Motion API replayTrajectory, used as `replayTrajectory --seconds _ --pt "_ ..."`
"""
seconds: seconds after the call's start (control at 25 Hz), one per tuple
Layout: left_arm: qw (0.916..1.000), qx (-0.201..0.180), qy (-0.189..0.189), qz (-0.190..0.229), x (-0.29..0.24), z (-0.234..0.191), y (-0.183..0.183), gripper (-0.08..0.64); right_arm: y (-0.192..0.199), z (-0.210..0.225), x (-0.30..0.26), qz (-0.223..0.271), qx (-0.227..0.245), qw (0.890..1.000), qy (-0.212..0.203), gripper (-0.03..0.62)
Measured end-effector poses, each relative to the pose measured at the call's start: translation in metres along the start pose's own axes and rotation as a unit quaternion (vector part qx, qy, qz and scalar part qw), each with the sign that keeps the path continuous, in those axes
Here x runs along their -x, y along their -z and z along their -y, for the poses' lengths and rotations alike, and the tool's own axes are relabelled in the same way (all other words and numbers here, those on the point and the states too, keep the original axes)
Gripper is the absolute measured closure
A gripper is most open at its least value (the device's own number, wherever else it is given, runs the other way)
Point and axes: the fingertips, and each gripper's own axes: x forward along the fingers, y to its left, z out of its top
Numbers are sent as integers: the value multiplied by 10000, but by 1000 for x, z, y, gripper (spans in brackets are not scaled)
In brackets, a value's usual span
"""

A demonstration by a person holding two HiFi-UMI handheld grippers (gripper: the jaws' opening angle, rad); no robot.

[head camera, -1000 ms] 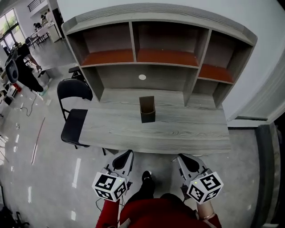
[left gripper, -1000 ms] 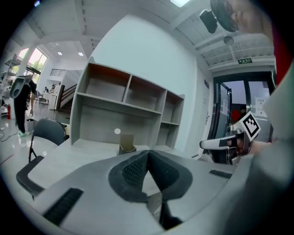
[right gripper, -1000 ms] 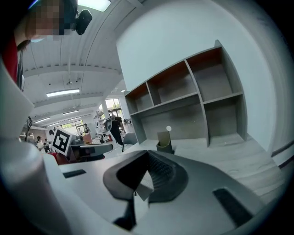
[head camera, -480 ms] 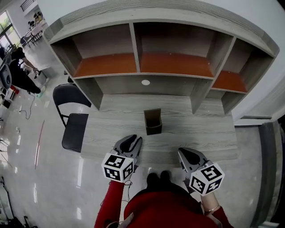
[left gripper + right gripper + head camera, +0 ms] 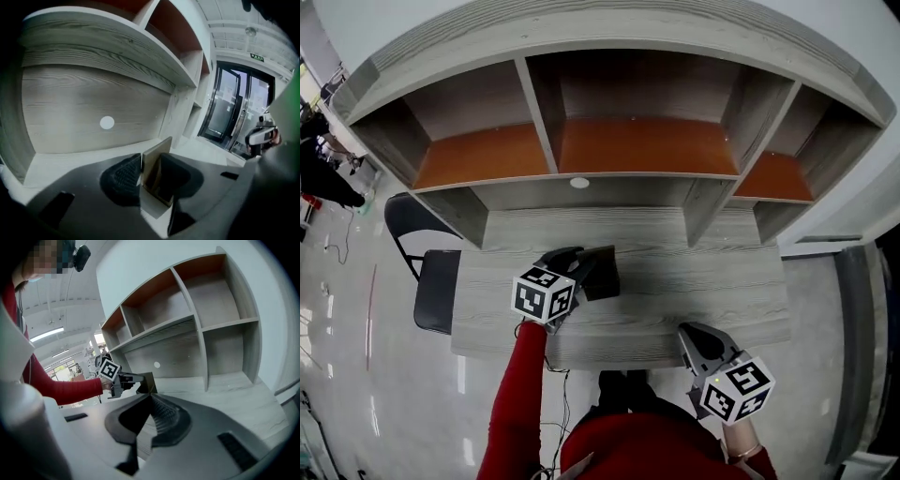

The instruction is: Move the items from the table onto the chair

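Note:
A small open-topped brown box [image 5: 604,274] stands in the middle of the grey wooden desk [image 5: 703,281]. My left gripper [image 5: 581,265] reaches over the desk to it. In the left gripper view its jaws are opening astride the box's near wall [image 5: 151,164]: one pad is outside and the other inside the box. From the right gripper view the left gripper [image 5: 129,379] is at the box [image 5: 147,383]. My right gripper [image 5: 692,334] hangs at the desk's front edge, jaws shut and empty [image 5: 150,398]. The black chair [image 5: 431,286] stands left of the desk.
A tall shelf unit [image 5: 581,141] with orange-brown boards rises along the back of the desk. The chair's backrest [image 5: 403,214] is beside the shelf's left end. Polished floor [image 5: 356,375] lies to the left, with people far off.
My left gripper has gone from below the desk's front edge forward to the box. The view has closed in on the desk. The right gripper has stayed near the front edge.

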Motion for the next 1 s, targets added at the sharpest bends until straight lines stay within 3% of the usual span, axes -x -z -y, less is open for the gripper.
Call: replayTrajectory --seconds 0.2,0.36,0.56,0.76,0.88,1.0 --pt "9995 -217 245 3 1 17 1 522 2 11 2 -16 -115 9999 3 580" --pt "9977 -612 -301 54 26 27 -7 522 -4 7 -1 42 -38 9998 -180 580" --pt "9890 -158 -1196 859 105 34 -25 522 -11 -5 -10 40 117 9978 -651 580" --pt "9625 408 -2371 1249 198 40 -8 522 -13 -40 -14 -73 365 9916 -1242 580" --pt "9369 828 -3153 1261 255 41 15 522 -15 -69 -24 -250 570 9820 -1785 580" --pt "9056 1229 -3884 1180 309 44 48 522 -11 -104 -37 -496 785 9667 -2386 580"
